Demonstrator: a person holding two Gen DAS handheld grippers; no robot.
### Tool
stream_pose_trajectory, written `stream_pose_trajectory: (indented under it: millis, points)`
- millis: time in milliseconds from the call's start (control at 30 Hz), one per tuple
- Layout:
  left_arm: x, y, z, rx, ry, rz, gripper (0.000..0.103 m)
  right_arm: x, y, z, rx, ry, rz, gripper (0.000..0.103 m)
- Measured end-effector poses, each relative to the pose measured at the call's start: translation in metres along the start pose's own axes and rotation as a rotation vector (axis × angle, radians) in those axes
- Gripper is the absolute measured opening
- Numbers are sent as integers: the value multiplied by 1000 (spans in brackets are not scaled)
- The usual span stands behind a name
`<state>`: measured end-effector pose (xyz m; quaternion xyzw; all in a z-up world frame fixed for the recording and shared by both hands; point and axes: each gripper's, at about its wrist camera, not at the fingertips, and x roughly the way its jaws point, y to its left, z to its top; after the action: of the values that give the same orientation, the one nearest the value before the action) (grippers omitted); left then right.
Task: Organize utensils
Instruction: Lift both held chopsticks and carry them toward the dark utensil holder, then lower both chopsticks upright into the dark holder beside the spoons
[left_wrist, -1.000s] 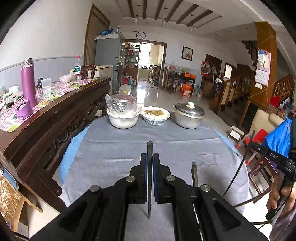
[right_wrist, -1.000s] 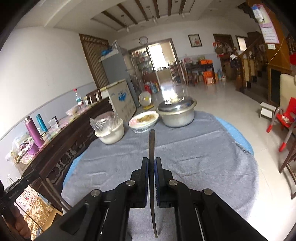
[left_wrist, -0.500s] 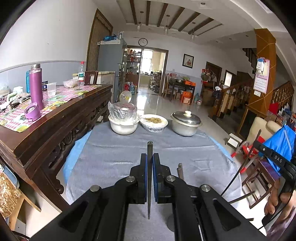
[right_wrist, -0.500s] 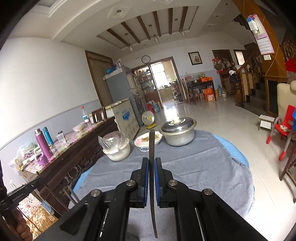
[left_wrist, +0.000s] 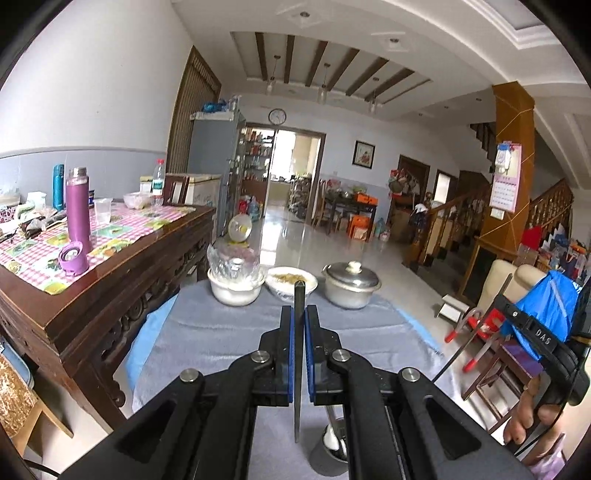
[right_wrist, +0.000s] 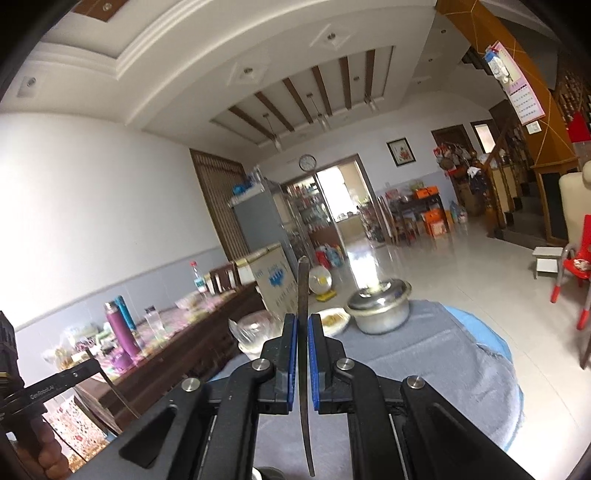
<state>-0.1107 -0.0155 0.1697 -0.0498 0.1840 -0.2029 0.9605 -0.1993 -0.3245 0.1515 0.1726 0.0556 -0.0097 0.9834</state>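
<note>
I have both sets of fingers pinching 1 utensil each, left gripper (left_wrist: 299, 321) and right gripper (right_wrist: 302, 330), long axes running near-to-far along the fingers, with the holder cup (left_wrist: 328, 452) low, just right of the left one, so nearer it.

Home living room: fridge (left_wrist: 214, 162), staircase (left_wrist: 546, 206).
</note>
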Motion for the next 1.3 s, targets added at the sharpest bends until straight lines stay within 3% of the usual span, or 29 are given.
stream_pose_trajectory:
  millis: [267,467,1300]
  points:
    - [-23,-14,12,17,-76,-54,5,-9,14,3,13,-22,73,7]
    - [-28,-17,13,15,-89,-87,5,-5,26,-4,-3,1,110,7]
    - [21,-30,-13,10,62,-107,5,29,40,-35,-72,129,102,7]
